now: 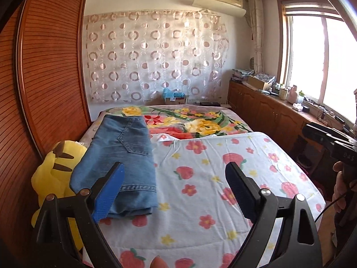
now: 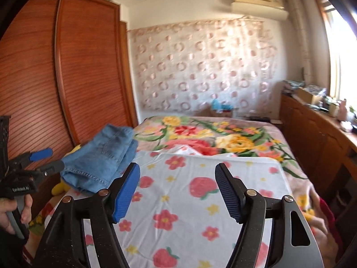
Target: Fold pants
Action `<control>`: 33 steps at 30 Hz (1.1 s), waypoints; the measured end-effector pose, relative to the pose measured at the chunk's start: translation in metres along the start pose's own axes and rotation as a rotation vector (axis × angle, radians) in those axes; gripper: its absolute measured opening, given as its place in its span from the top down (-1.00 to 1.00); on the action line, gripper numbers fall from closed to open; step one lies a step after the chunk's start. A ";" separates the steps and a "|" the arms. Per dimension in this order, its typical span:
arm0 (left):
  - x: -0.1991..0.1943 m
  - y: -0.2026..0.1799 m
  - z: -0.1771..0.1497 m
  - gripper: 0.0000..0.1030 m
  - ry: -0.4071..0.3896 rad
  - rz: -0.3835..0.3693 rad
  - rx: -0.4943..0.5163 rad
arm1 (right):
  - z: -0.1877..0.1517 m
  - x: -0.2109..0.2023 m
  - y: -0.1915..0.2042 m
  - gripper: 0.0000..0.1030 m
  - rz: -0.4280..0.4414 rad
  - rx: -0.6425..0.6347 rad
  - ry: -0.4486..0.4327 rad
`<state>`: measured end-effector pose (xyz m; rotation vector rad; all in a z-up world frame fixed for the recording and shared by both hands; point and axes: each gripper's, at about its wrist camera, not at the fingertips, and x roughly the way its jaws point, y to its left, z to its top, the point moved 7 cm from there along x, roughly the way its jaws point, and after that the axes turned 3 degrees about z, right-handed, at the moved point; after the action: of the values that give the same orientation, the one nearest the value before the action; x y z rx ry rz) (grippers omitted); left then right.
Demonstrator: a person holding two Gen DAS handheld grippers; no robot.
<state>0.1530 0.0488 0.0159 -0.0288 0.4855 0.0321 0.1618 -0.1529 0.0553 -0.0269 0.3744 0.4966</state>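
Left wrist view, left to right: brown slatted wardrobe [image 1: 44,67] along the left wall; yellow plush [image 1: 53,167] wedged between wardrobe and bed. Folded jeans [image 1: 118,156] lying flat on the bed's left side, partly on the strawberry sheet [image 1: 200,178], partly toward the floral blanket [image 1: 200,120] further back, back pocket facing up, hem nearest the camera. Left gripper [image 1: 175,189] spread wide, nothing between the pads; blue left pad [image 1: 109,192] overlapping the near edge of the jeans in view, contact not determinable. Patterned curtain [image 1: 156,60] across the far wall, air conditioner [image 1: 221,0] above it. Wooden counter [image 1: 267,109] under the window [image 1: 323,62] at right, loaded with boxes and small items. Right gripper body [image 1: 332,140] at far right edge, held in a hand [image 1: 341,187]; tips out of frame there.

Right wrist view, left to right: left gripper [image 2: 42,158] at far left edge, held in a hand [image 2: 13,212], fingers apart, close beside the jeans [image 2: 102,158] but apart from them. Plush [image 2: 60,187] just visible below the jeans. Right gripper [image 2: 178,192] spread wide above the sheet [image 2: 189,201], holding nothing, well clear of the jeans. Blanket [image 2: 223,138] beyond the sheet. Counter [image 2: 312,129] along the right wall. View slightly blurred.
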 end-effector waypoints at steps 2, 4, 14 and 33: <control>-0.005 -0.010 0.002 -0.77 -0.009 -0.005 -0.001 | -0.002 -0.020 -0.003 -0.41 -0.028 0.006 -0.026; -0.007 -0.017 0.003 -0.77 -0.008 0.001 0.004 | -0.003 -0.035 -0.005 -0.41 -0.056 0.017 -0.042; -0.016 -0.046 0.005 -0.77 -0.020 -0.029 0.035 | -0.017 -0.055 0.008 -0.42 -0.111 0.043 -0.048; -0.020 -0.053 0.005 -0.77 -0.031 -0.021 0.036 | -0.015 -0.060 -0.003 -0.42 -0.108 0.050 -0.048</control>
<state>0.1402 -0.0046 0.0310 0.0021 0.4550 0.0033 0.1091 -0.1847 0.0626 0.0130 0.3362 0.3805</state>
